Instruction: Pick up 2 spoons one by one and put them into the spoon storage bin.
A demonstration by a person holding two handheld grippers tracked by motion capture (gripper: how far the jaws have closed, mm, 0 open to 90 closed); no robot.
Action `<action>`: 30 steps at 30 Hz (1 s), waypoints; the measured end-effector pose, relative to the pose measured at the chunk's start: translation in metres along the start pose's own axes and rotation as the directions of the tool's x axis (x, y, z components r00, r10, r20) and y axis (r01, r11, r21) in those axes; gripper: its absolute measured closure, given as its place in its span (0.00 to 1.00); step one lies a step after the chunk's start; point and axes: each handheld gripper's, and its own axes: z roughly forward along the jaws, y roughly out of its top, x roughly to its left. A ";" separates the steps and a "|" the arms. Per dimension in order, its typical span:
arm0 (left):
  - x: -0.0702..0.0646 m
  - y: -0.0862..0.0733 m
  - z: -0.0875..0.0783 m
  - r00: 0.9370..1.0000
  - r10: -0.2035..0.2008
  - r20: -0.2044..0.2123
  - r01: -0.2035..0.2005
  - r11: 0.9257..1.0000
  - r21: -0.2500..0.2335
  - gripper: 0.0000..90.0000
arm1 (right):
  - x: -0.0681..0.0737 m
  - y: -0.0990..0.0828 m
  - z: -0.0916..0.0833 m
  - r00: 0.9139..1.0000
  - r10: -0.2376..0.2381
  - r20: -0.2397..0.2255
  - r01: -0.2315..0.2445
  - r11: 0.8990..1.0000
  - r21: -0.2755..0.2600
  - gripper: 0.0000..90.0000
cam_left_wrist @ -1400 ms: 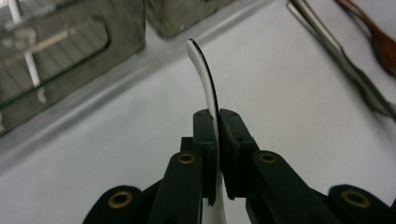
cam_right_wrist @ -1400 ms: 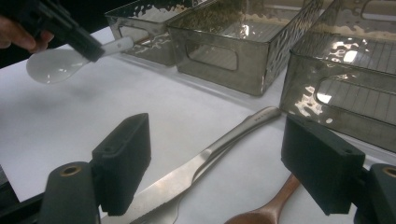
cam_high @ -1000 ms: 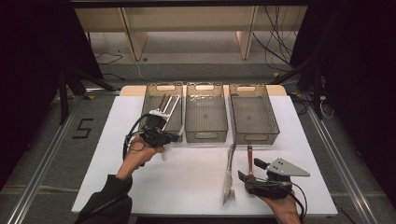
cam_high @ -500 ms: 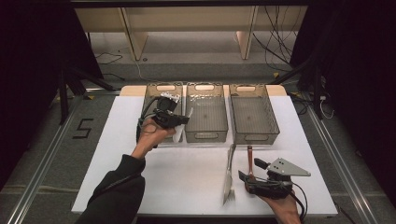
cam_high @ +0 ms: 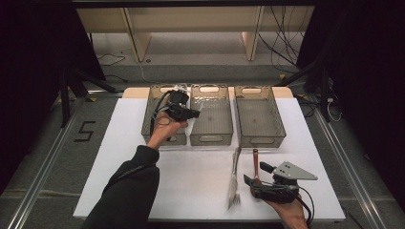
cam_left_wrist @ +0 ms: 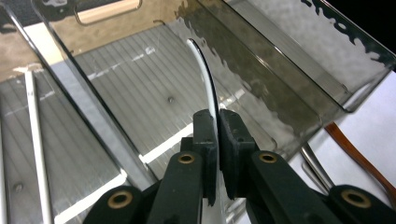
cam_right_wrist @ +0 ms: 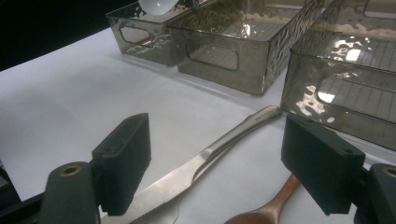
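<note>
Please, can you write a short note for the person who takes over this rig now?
Left gripper: fingers shut on a white spoon, held over the middle bin.
Right gripper: open, low over the table, holding nothing.
Metal cutlery and a wooden spoon lie in front of it.
Done: white sticks lie in the left bin.
Left: probably drop the white spoon into a bin, then sort the cutlery and wooden spoon.
</note>
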 end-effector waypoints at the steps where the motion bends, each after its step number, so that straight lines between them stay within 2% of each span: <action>1: 0.000 0.002 0.002 1.000 -0.005 -0.001 0.005 1.000 -0.004 0.95 | 0.000 0.000 0.000 1.000 0.001 -0.001 -0.001 1.000 0.000 0.28; 5: 0.001 0.006 0.011 1.000 0.006 -0.009 -0.006 1.000 0.010 0.95 | -0.001 0.000 0.000 1.000 0.002 -0.003 -0.002 1.000 0.002 0.28; 12: 0.001 0.006 0.021 1.000 -0.003 -0.013 0.003 1.000 0.006 0.95 | -0.001 -0.001 0.000 1.000 0.002 -0.005 -0.002 1.000 0.001 0.28; 17: 0.001 0.006 0.026 1.000 0.014 -0.021 -0.014 1.000 0.007 0.94 | -0.001 -0.001 0.000 1.000 0.001 -0.006 -0.001 1.000 -0.001 0.28; 27: 0.004 0.007 0.031 0.999 0.011 -0.051 -0.011 1.000 0.000 0.93 | -0.001 -0.001 0.000 1.000 0.003 -0.008 -0.003 1.000 0.001 0.28; 28: 0.004 0.007 0.031 0.999 0.008 -0.053 -0.008 1.000 -0.003 0.92 | -0.001 -0.001 0.000 1.000 0.003 -0.008 -0.003 1.000 0.000 0.28; 30: 0.004 0.007 0.032 0.999 -0.009 -0.042 0.008 1.000 -0.014 0.83 | -0.001 -0.001 0.000 1.000 0.002 -0.007 -0.002 1.000 0.001 0.28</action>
